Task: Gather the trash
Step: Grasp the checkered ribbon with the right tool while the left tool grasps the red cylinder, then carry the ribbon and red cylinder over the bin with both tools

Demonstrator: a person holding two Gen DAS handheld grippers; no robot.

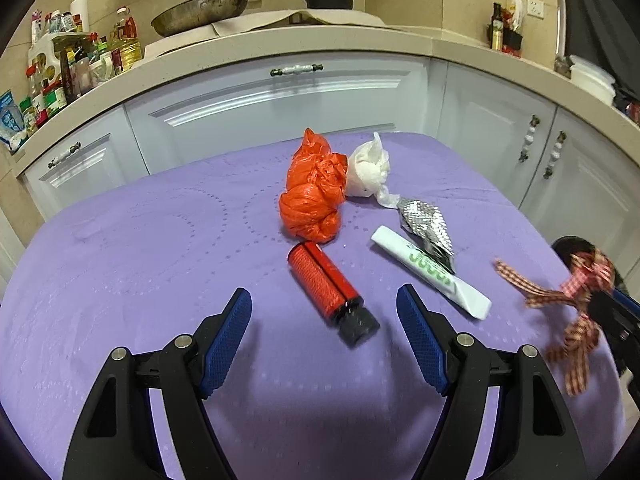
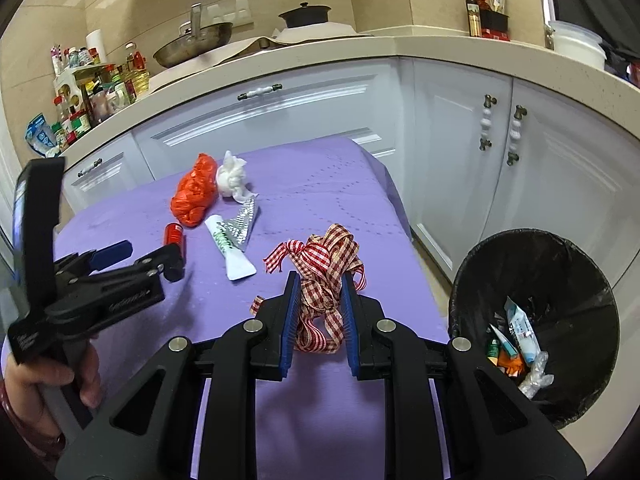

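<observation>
My left gripper is open over the purple tablecloth. A red bottle with a black cap lies just ahead, its capped end showing between the spread fingers without touching the pads. Behind it lie an orange plastic bag, a white crumpled wad, a silver foil wrapper and a white tube with green lettering. My right gripper is shut on a red checked ribbon, held near the table's right edge. The ribbon also shows blurred at the right of the left wrist view.
A black-lined bin with several pieces of trash inside stands on the floor right of the table. White cabinets and a cluttered counter run behind. A hand holds the left gripper.
</observation>
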